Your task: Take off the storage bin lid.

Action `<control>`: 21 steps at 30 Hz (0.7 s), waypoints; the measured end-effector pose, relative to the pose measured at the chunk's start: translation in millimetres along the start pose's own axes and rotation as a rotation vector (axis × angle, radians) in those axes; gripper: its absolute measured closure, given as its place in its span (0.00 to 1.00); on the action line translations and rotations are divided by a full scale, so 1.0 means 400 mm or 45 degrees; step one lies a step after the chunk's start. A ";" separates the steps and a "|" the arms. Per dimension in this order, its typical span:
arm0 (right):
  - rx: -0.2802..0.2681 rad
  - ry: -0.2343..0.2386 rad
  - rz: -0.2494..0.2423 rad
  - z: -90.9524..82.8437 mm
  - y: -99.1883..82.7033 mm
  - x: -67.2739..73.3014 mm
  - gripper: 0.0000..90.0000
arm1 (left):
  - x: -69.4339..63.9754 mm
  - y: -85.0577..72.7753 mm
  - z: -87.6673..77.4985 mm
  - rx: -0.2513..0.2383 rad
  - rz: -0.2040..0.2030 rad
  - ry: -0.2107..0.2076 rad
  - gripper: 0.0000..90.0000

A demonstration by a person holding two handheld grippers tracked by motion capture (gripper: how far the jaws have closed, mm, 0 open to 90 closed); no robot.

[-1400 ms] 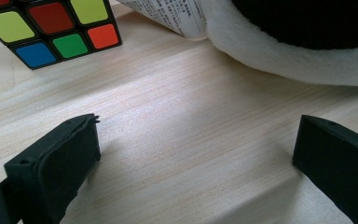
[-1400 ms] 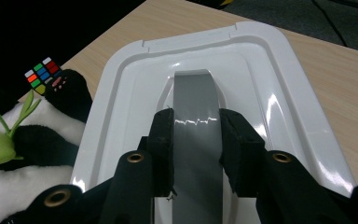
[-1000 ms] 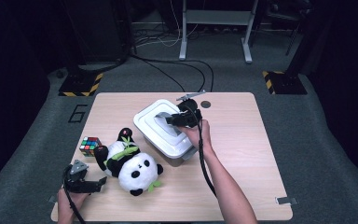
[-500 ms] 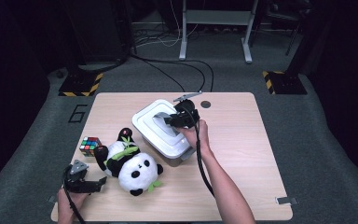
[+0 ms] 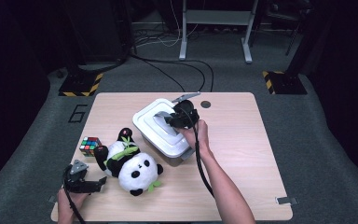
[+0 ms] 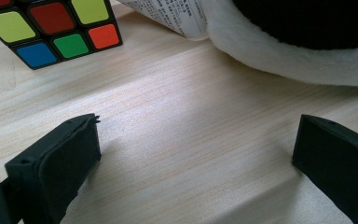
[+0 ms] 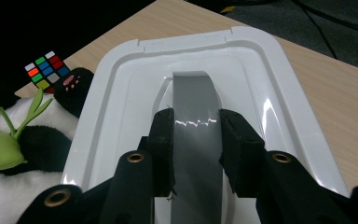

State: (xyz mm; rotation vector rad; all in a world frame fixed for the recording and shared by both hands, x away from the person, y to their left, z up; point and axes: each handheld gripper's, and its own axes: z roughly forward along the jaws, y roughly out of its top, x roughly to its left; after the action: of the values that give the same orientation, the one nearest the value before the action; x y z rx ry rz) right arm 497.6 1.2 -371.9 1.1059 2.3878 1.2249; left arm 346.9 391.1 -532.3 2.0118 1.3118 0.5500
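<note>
Light wood-grain table, rounded corners, standing on grey carpet. A dark round grommet hole sits near the table's far edge. A large figure "6" is marked on the floor by the far-left corner. Room beyond is dark: black cables loop across the carpet, two yellow-and-black striped floor plates lie left and right, and a grey metal stand is at the back.

White lidded plastic box sits at the table's centre, skewed to the edges. A grey handle strip runs along the recessed middle of its lid.

Right gripper rests on top of the lid, jaws pressed against both sides of the grey handle, pinching it. In the high view the right hand comes in from the near side, cable trailing along the forearm.

Panda plush lies on its back just left of the box, green leaf on its chest. Colour cube stands near the plush's far-left side, apart from it.

Left gripper is low over bare wood at the near-left corner, jaws spread wide with nothing between them; cube and plush edge lie just ahead of it. Left hand holds it at the table's near edge.
</note>
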 end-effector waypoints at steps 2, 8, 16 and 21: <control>-0.005 -0.010 -0.007 -0.004 0.002 0.002 0.74 | 0.000 0.000 0.000 0.001 0.000 0.000 0.01; -0.028 -0.021 -0.019 -0.018 0.007 0.001 0.74 | 0.000 0.000 0.000 0.001 0.000 0.000 0.01; -0.056 -0.045 -0.020 -0.041 0.018 -0.008 0.74 | 0.000 0.000 0.000 -0.001 0.002 0.001 0.01; -0.070 -0.065 -0.040 -0.058 0.026 -0.004 0.74 | 0.000 0.000 0.000 -0.001 0.002 0.001 0.01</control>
State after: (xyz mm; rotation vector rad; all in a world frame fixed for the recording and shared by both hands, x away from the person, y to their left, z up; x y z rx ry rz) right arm 492.1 -10.0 -349.6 1.0666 2.3103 1.2295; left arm 347.0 391.2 -532.3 2.0123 1.3108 0.5521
